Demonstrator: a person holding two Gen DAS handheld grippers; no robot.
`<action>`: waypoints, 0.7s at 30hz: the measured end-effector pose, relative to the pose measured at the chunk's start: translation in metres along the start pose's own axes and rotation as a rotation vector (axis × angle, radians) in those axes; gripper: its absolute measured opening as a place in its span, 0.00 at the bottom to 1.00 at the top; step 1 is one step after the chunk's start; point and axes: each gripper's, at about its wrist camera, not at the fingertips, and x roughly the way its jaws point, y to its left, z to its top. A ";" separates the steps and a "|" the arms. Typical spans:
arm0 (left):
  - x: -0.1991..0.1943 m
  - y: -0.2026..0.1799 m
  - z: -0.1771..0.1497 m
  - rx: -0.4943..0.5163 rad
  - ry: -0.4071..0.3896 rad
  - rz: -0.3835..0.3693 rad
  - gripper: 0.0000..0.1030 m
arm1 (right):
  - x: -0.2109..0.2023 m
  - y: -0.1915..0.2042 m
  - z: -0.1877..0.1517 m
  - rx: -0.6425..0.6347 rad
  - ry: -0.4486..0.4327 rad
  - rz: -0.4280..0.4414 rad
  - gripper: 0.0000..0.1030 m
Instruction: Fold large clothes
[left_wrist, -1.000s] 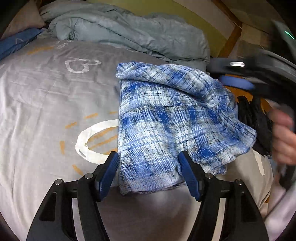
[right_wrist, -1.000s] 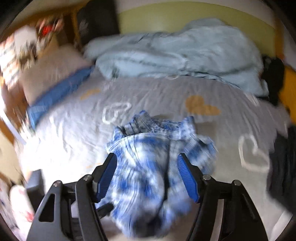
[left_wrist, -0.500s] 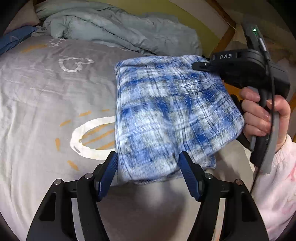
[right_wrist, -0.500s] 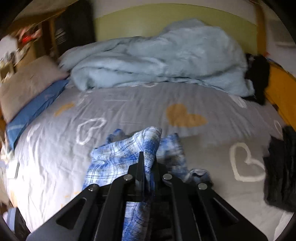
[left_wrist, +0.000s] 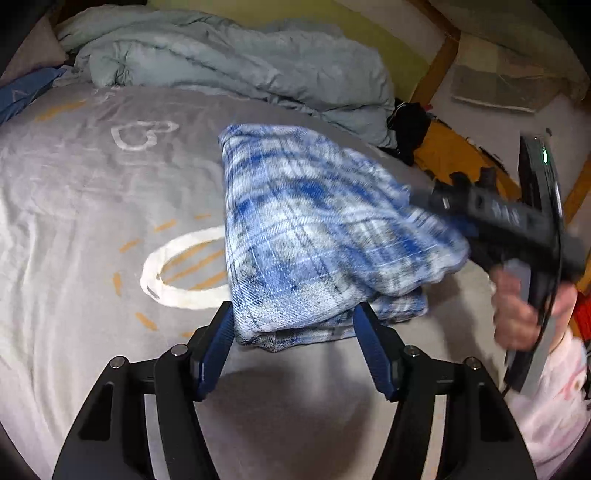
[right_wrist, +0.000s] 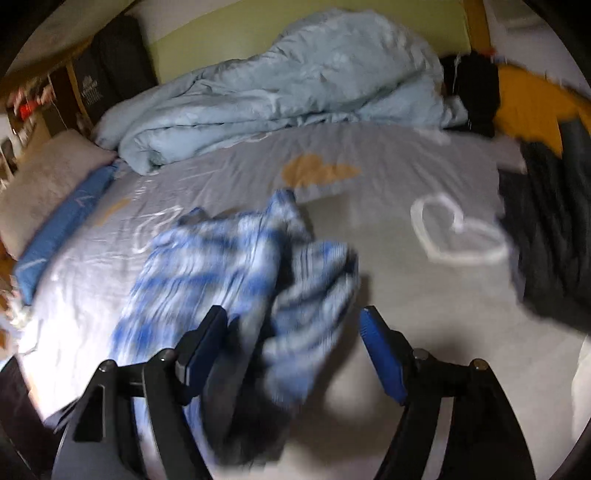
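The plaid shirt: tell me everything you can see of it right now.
The plaid shirt is blue-and-white checked, soft flannel-looking cloth, folded into a layered bundle lying on the grey heart-print bedsheet. Its near edge sits between the left gripper pads, unpinched. The right gripper jaws are opening over a rumpled flap, blurred.

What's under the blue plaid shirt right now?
The plaid shirt lies folded on the grey bedsheet, overlapping a white printed ring. Whatever lies beneath the rest is covered.

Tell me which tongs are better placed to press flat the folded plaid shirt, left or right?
Left, probably. The left tongs stand open just before the near edge of the plaid shirt. The right tongs are opening beside its loose, bunched side.
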 end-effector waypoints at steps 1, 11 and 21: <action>-0.004 -0.001 0.002 0.005 -0.011 -0.007 0.62 | -0.004 -0.005 -0.006 0.015 0.009 0.037 0.70; -0.034 0.004 0.021 -0.042 -0.136 -0.001 0.85 | -0.003 -0.006 -0.039 0.086 0.067 0.206 0.27; -0.023 -0.003 0.017 -0.019 -0.100 0.037 0.85 | -0.007 0.017 -0.066 -0.034 0.087 0.166 0.00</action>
